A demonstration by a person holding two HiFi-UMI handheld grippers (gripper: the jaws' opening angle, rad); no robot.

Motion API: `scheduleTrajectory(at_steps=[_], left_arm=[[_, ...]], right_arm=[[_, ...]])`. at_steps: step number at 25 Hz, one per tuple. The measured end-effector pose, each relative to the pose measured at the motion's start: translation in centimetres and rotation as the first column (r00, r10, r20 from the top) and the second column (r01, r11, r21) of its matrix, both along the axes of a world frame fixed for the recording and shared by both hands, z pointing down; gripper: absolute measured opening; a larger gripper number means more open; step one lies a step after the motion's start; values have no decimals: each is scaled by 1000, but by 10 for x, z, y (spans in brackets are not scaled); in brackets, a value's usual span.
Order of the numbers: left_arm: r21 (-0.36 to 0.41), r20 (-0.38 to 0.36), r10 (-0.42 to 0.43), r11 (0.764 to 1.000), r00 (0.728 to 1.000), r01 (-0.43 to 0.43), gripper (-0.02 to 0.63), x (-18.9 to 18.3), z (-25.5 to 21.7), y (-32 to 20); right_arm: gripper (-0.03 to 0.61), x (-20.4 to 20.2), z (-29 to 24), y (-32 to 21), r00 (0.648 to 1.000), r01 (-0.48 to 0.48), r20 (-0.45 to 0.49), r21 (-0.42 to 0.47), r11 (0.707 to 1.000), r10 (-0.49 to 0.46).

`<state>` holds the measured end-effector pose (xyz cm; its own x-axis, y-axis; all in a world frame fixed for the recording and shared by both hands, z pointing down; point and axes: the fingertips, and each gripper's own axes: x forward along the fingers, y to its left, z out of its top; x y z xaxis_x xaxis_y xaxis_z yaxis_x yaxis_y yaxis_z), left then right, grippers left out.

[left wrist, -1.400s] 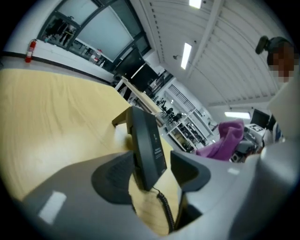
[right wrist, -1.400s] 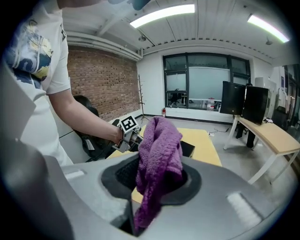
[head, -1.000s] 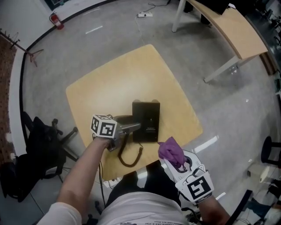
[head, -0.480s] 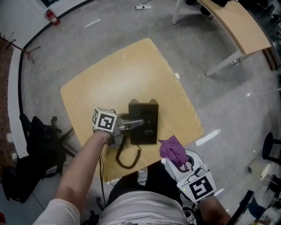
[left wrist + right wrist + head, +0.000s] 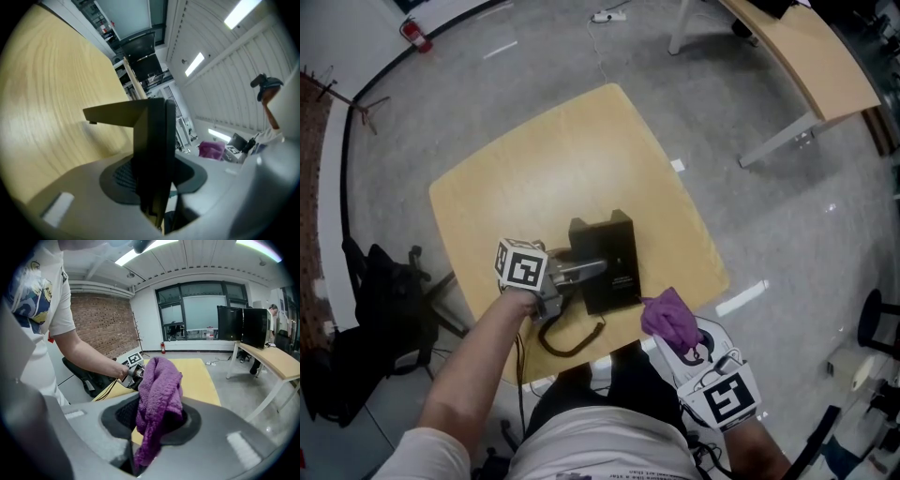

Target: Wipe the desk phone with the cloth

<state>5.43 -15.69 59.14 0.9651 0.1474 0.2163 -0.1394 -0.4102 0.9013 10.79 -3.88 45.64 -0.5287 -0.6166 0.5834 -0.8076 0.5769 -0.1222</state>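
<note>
Now, my left gripper [image 5: 581,270]: its jaws have just been closing and now clamp a dark, flat part of the desk phone [image 5: 609,258] at the phone's left side. I cannot tell whether that part is the handset or the edge of the body.
My right gripper [image 5: 680,342]: clenched on the purple cloth [image 5: 667,317], which bunches up out of the jaws and hangs down in front of them. It sits off the table's near edge, apart from the phone.
Phone's place: on the yellow wooden table [image 5: 553,150], close to the near edge and turned a little askew to it.
How the phone will handle: I judge it rigid, smooth plastic and fairly light, so it will likely slide or tip under a wiping push. Holding it at the side as I do looks sound and leaves the top face free.
How the cloth will handle: soft, fluffy and limp. Only the loose wad beyond my jaws can do the wiping, so I should press with that.
In the way: the coiled cord [image 5: 567,342] loops from the phone's left toward the near edge, under my left arm, and could snag. My left gripper also covers the phone's left strip.
Around: a black office chair [image 5: 384,300] stands left of the table, another desk [image 5: 806,47] is well apart at the far right, and a power strip [image 5: 605,16] lies on the floor beyond.
</note>
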Motion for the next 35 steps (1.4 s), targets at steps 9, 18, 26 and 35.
scheduleTrajectory(at_steps=[9,18,26,35], left_arm=[[34,-59,-122,992,991,124,183,-8,-49,1],[110,-96,-160,979,982,170,183,-27,-126,6],[223,-79,-138,963,987,153,181,-43,-186,13],[295,-39,-82,951,996,90,181,-51,-200,21]], right_arm=[[104,6,-17,-21,999,48,-2,63,997,-48],[104,-21,-78,-61,989,144,13,216,966,-150],[104,-53,-152,-78,973,211,19,333,919,-230],[103,-98,-184,-98,954,294,-68,417,860,-293]])
